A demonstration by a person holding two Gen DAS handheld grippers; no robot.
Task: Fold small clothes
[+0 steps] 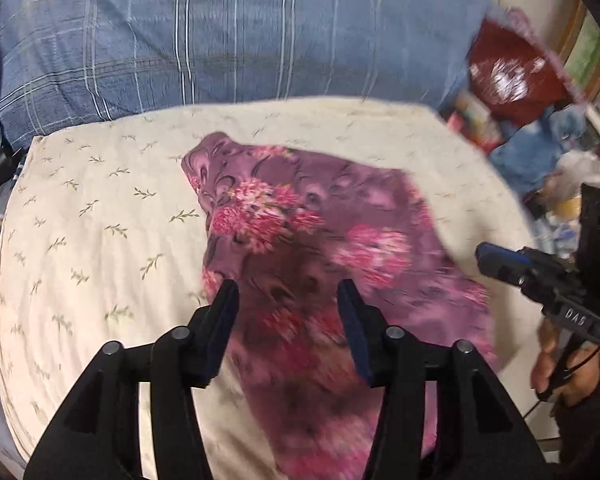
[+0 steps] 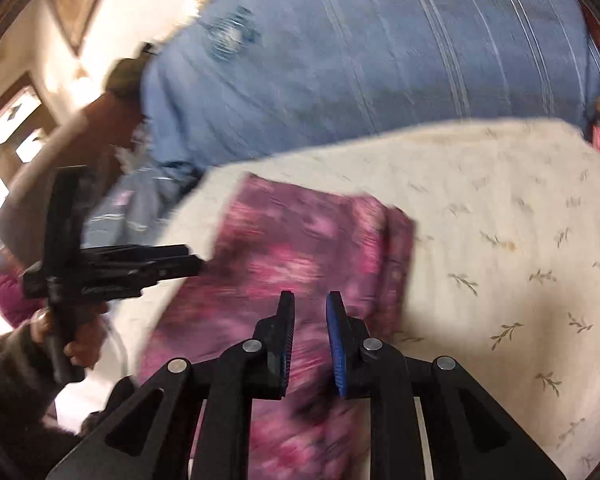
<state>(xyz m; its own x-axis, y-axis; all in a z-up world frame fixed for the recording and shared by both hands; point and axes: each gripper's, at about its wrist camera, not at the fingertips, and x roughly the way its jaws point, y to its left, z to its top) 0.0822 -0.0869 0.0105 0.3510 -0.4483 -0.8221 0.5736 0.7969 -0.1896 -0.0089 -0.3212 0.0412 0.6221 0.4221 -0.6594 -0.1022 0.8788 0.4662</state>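
Note:
A purple garment with pink flowers (image 1: 320, 248) lies spread on a cream leaf-print cushion (image 1: 100, 220). My left gripper (image 1: 288, 292) is open and empty, its fingers hovering over the garment's near part. My right gripper (image 2: 310, 304) is part open and empty, above the same purple garment (image 2: 292, 248). The right gripper also shows at the right edge of the left wrist view (image 1: 484, 254), beside the cloth. The left gripper shows at the left of the right wrist view (image 2: 192, 266), at the garment's edge. Both views are motion-blurred.
A large blue striped pillow (image 1: 240, 40) lies behind the cushion. A red bag (image 1: 512, 68) and mixed clutter (image 1: 540, 152) lie at the far right. A wall and a window (image 2: 8, 128) show at the left of the right wrist view.

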